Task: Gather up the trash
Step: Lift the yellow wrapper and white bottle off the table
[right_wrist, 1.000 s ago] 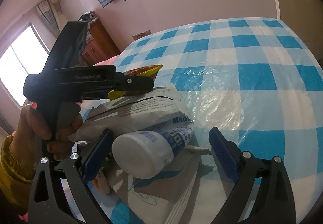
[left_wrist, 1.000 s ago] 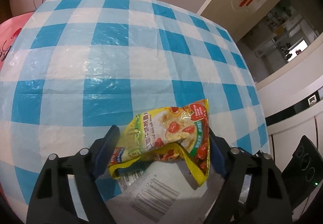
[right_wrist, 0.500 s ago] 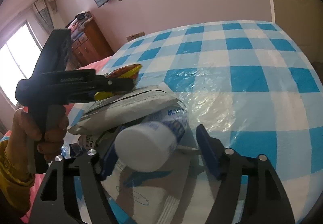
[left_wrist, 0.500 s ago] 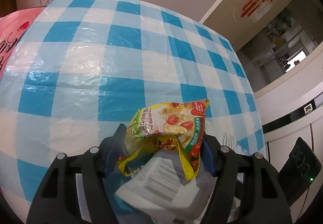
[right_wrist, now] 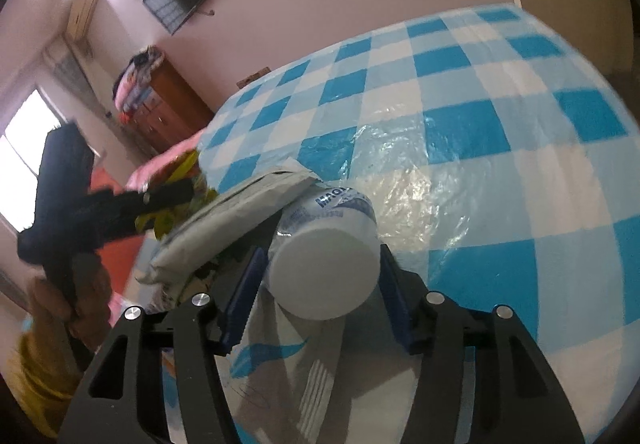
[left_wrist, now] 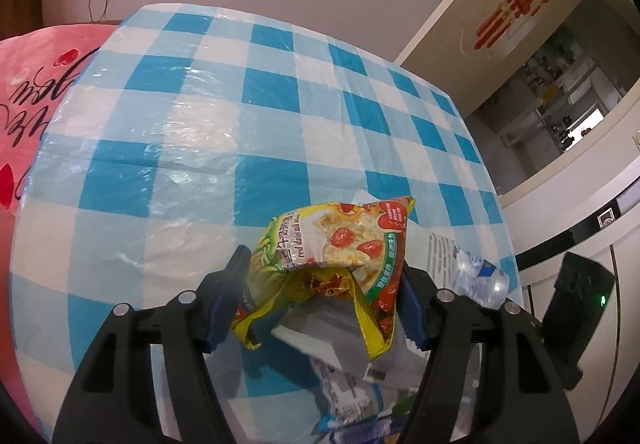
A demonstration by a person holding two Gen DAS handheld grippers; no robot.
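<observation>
A yellow snack packet (left_wrist: 340, 240) hangs crumpled between the blue pads of my left gripper (left_wrist: 322, 276), which is shut on it and holds it above the trash pile. In the right wrist view a white bottle with a blue label (right_wrist: 340, 204) points its flat white end at the camera. My right gripper (right_wrist: 322, 268) has its jaws closing, and both pads press on the bottle's sides. The left gripper's fingers (right_wrist: 168, 196) show at the left of that view, held by a person's hand (right_wrist: 80, 296).
A grey mailer bag (right_wrist: 236, 212) leans on the bottle, over white paper with blue print (right_wrist: 280, 364). A crushed clear bottle (left_wrist: 480, 276) lies right of the packet. The blue checked plastic cloth (left_wrist: 240, 104) stretches beyond. A pink pillow (left_wrist: 32, 84) lies at the left.
My left jaws narrowed onto the packet and raised it off the pile. My right jaws went from wide to tight around the white bottle, whose end now faces the camera.
</observation>
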